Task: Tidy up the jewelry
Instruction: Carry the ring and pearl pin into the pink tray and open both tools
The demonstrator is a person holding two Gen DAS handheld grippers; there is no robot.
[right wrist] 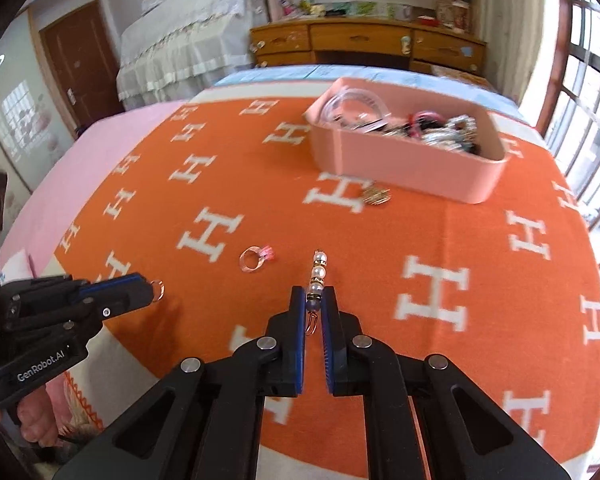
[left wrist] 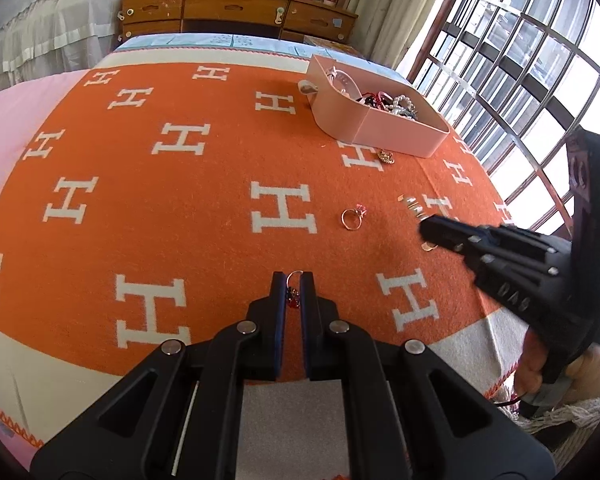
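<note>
left gripper (left wrist: pixel 293 280) was closed on a red-beaded earring (left wrist: pixel 293 295); right gripper (right wrist: pixel 314 294) pinched a pearl earring (right wrist: pixel 318 276). both hovered over the orange blanket (left wrist: pixel 204 216), a pink-stoned ring (left wrist: pixel 353 217) lying between them, the pink jewelry box (left wrist: pixel 374 118) farther off, a gold trinket (left wrist: pixel 386 157) beside it

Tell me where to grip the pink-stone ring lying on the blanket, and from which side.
Grip the ring across its thin band, coming straight down. It lies flat on the blanket, stone at its far right edge, so close the fingers across the hoop, clear of the stone. It may slip; the band is thin.
</note>
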